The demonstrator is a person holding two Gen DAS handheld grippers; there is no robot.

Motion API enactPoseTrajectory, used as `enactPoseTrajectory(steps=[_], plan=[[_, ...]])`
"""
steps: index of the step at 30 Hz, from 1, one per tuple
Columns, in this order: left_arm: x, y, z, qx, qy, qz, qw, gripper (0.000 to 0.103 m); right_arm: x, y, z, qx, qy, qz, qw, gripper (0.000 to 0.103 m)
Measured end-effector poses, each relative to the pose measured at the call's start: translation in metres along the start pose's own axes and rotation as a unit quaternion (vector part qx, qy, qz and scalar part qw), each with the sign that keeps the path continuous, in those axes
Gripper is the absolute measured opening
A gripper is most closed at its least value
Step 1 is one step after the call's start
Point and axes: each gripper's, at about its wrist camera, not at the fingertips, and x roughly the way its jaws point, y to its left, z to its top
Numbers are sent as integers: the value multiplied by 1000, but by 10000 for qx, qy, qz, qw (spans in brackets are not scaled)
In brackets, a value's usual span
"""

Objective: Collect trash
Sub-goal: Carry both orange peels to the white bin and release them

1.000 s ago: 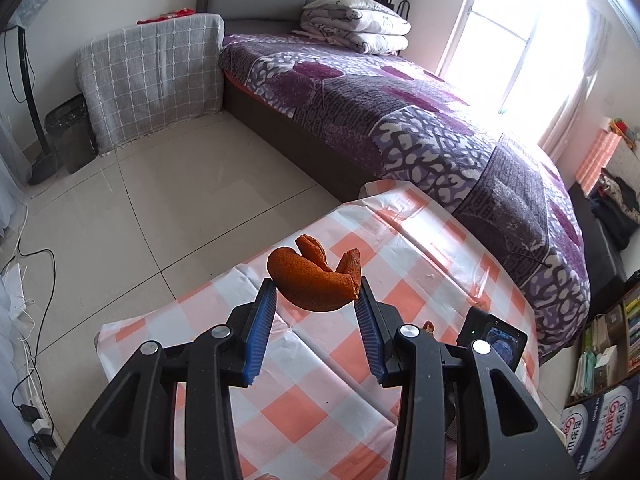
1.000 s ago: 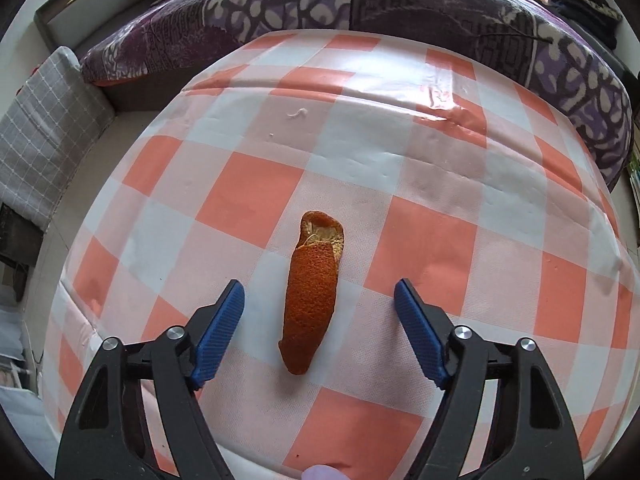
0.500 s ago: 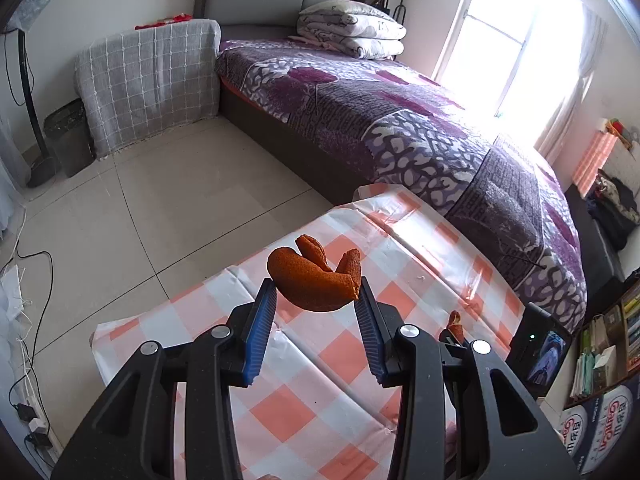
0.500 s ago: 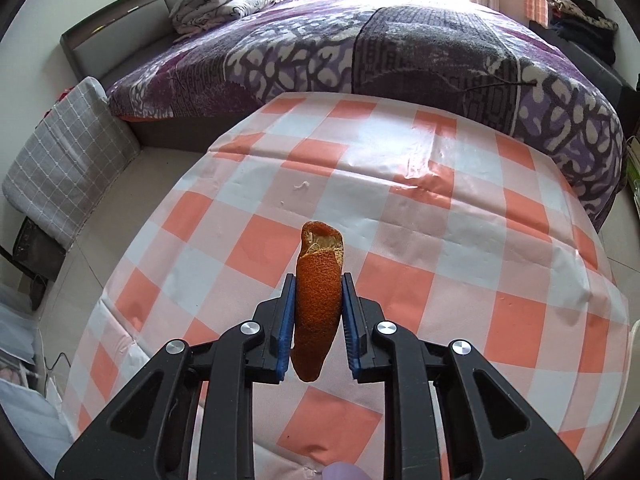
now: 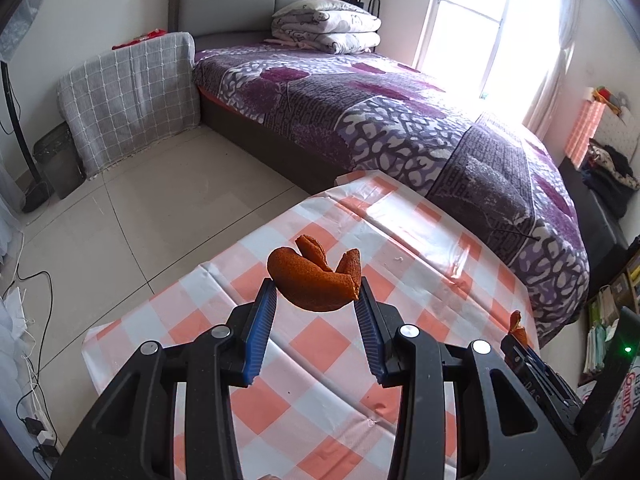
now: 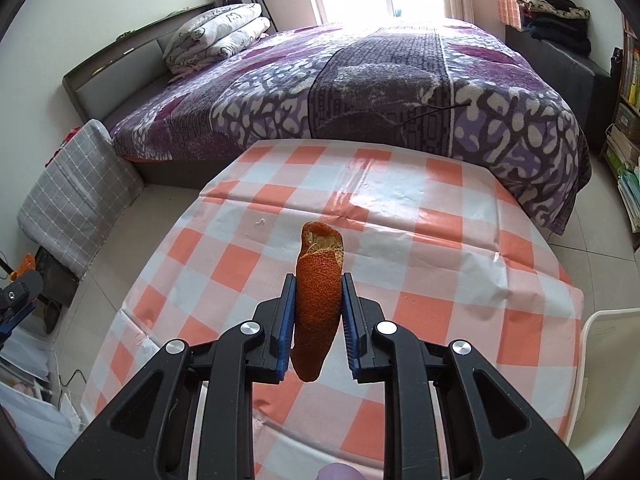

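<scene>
Both lifted peels (image 5: 316,284) (image 6: 318,300), jaws clamped.

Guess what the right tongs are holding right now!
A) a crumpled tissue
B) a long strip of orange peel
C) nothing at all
B: the right tongs are shut on a long orange peel strip, lifted clear above the checked tablecloth.

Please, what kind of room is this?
Most likely a home bedroom: a large bed with a purple cover, folded quilts at its headboard, and a table with a checked cloth beside it.
</scene>
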Motion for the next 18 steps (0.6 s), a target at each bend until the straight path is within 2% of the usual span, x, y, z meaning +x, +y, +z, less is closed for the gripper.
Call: enactPoseTrajectory(steps=[11, 18], plan=[[15, -44, -29, 373, 322, -136, 9987, 40, -43, -71, -16, 322, -6, -166, 9993, 21], [17, -82, -49, 808, 347, -93, 9961, 40, -53, -115, -28, 506, -126, -390, 9979, 21]])
